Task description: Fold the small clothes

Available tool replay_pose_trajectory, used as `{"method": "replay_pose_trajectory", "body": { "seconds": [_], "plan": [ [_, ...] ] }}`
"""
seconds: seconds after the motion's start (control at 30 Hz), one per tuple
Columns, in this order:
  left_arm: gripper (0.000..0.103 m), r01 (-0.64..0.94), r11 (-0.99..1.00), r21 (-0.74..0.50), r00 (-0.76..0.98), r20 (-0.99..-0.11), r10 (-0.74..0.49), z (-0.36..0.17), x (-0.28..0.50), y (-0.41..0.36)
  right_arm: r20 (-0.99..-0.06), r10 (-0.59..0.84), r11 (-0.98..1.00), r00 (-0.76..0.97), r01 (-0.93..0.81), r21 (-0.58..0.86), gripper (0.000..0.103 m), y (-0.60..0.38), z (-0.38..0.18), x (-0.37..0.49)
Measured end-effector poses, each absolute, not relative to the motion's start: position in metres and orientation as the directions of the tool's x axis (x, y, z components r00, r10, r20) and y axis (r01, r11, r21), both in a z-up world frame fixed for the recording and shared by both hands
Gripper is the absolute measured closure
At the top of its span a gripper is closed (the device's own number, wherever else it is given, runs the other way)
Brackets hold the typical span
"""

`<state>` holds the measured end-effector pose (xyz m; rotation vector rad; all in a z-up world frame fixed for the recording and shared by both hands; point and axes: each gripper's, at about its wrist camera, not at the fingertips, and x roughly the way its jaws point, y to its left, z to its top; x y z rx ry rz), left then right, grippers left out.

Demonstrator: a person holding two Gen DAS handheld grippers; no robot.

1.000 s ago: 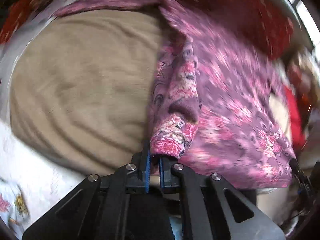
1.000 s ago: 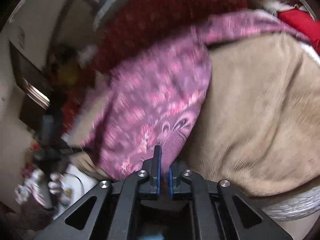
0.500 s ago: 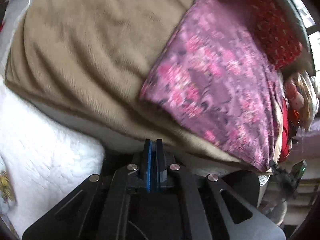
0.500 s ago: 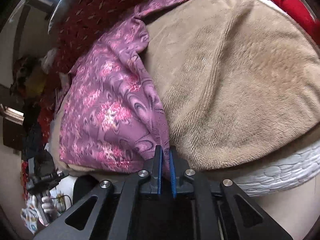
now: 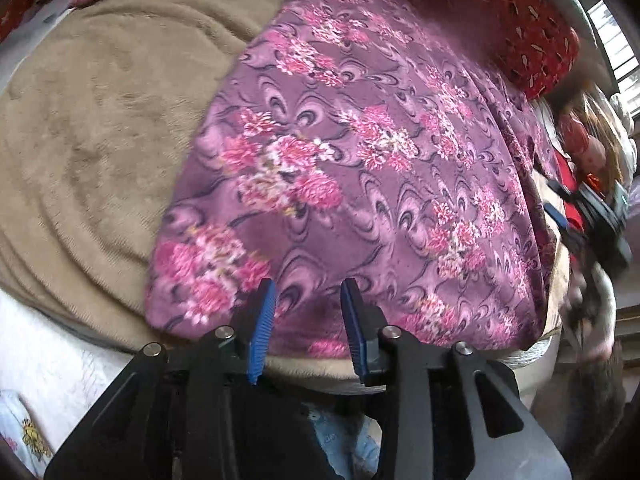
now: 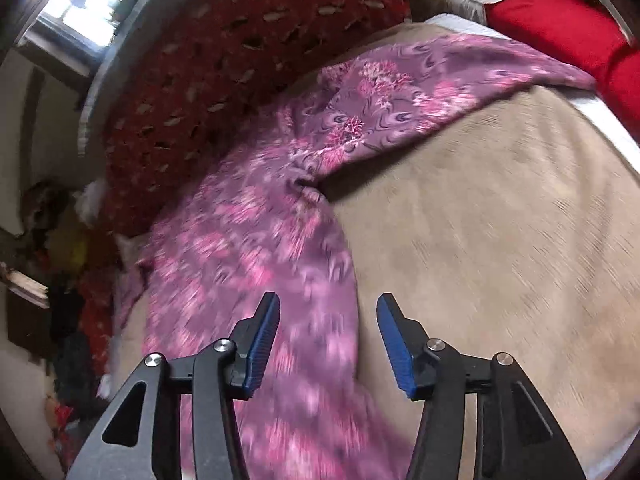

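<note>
A purple garment with pink flowers (image 5: 360, 168) lies spread on a tan blanket (image 5: 104, 128). My left gripper (image 5: 308, 300) hovers over the garment's near edge; its jaws are opening and the blue pads press on nothing. In the right wrist view the same garment (image 6: 260, 248) runs from the near left up to a long part (image 6: 420, 92) stretching to the far right. My right gripper (image 6: 328, 320) stands above the garment's right edge, jaws opening, no cloth pinched. The right gripper also shows at the left wrist view's right side (image 5: 588, 216), blurred.
A dark red patterned pillow (image 6: 240, 60) lies behind the garment, and a plain red cushion (image 6: 568, 36) sits at the far right. White quilted bedding (image 5: 52, 360) shows below the blanket. Clutter fills the floor at the left (image 6: 68, 320).
Both grippers held the garment a second ago and have let go; their jaws now stand apart. The garment has gone from hanging to lying flat on the blanket. The right gripper swung sideways.
</note>
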<state>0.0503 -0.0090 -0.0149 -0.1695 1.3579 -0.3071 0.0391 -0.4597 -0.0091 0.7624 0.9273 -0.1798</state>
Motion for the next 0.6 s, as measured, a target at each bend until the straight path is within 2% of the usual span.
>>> {"method": "replay_pose_trajectory", "body": {
  "seconds": [0.13, 0.17, 0.2, 0.23, 0.3, 0.37, 0.4, 0.43, 0.5, 0.53, 0.57, 0.6],
  "plan": [
    [0.072, 0.130, 0.956, -0.264, 0.189, -0.940, -0.285, -0.013, 0.064, -0.014, -0.803, 0.135, 0.745, 0.580, 0.475, 0.468, 0.050, -0.460, -0.032, 0.076],
    [0.072, 0.129, 0.957, -0.259, 0.190, -0.941, -0.281, -0.013, 0.069, -0.015, -0.808, 0.138, 0.766, 0.572, 0.456, 0.453, 0.055, -0.458, -0.034, 0.085],
    [0.072, 0.126, 0.958, -0.258, 0.191, -0.941, -0.279, -0.012, 0.075, -0.016, -0.806, 0.143, 0.800, 0.574, 0.412, 0.435, 0.087, -0.453, -0.032, 0.094],
    [0.072, 0.123, 0.958, -0.260, 0.195, -0.940, -0.281, -0.011, 0.083, -0.016, -0.799, 0.171, 0.823, 0.576, 0.362, 0.437, 0.099, -0.451, -0.029, 0.101],
    [0.071, 0.113, 0.960, -0.257, 0.226, -0.934, -0.277, -0.005, 0.101, -0.018, -0.764, 0.173, 0.836, 0.622, 0.317, 0.448, 0.099, -0.458, -0.011, 0.107],
    [0.060, 0.090, 0.966, -0.244, 0.264, -0.929, -0.260, -0.001, 0.120, -0.022, -0.694, 0.134, 0.815, 0.707, 0.319, 0.483, 0.099, -0.480, 0.007, 0.101],
    [0.054, 0.069, 0.969, -0.238, 0.283, -0.927, -0.247, -0.001, 0.129, -0.023, -0.692, 0.113, 0.799, 0.713, 0.349, 0.490, 0.098, -0.496, 0.006, 0.101],
    [0.054, 0.045, 0.972, -0.231, 0.296, -0.926, -0.233, -0.004, 0.140, -0.026, -0.716, 0.126, 0.796, 0.686, 0.360, 0.486, 0.098, -0.503, -0.003, 0.106],
    [0.054, 0.018, 0.977, -0.214, 0.280, -0.937, -0.211, -0.015, 0.154, -0.034, -0.827, 0.180, 0.818, 0.532, 0.386, 0.426, 0.096, -0.510, -0.035, 0.119],
    [0.053, 0.012, 0.978, -0.210, 0.270, -0.941, -0.206, -0.021, 0.157, -0.039, -0.840, 0.208, 0.821, 0.502, 0.376, 0.428, 0.096, -0.512, -0.044, 0.116],
    [0.051, 0.015, 0.981, -0.196, 0.271, -0.943, -0.192, -0.025, 0.157, -0.042, -0.807, 0.231, 0.807, 0.544, 0.356, 0.471, 0.095, -0.518, -0.040, 0.107],
    [0.044, 0.036, 0.985, -0.171, 0.287, -0.942, -0.174, -0.026, 0.155, -0.048, -0.779, 0.229, 0.792, 0.583, 0.354, 0.497, 0.090, -0.526, -0.034, 0.095]
  ]
}}
